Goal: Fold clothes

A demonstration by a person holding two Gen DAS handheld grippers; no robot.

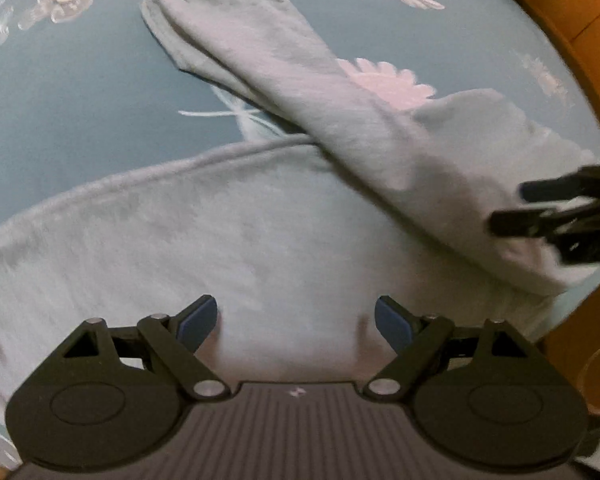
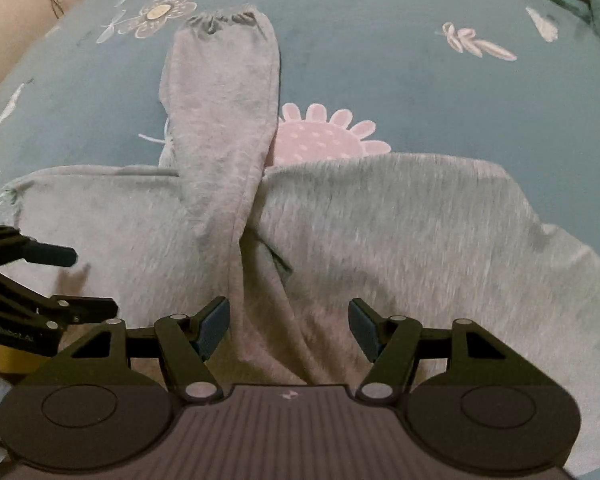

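Left hand-held gripper (image 1: pixel 296 322): spread, over trousers (image 1: pixel 228 240).
Right hand-held gripper (image 2: pixel 289 326): spread, pinching nothing.
Leg (image 2: pixel 224 120): crosses onto floral bed (image 2: pixel 440 92).

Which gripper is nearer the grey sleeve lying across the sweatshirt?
Right. The right gripper hovers open above the sleeve where it joins the body; the left gripper hovers open over plain fabric beside it.

**Dim, soft, smeared light**

Both views are dim with a muted, bluish-pink cast. The grey garment (image 1: pixel 260 220) is smeared by motion blur. Fisheye bending curves the bedspread (image 2: pixel 440 92) at the edges, corners go dark, and shadows stay faint.
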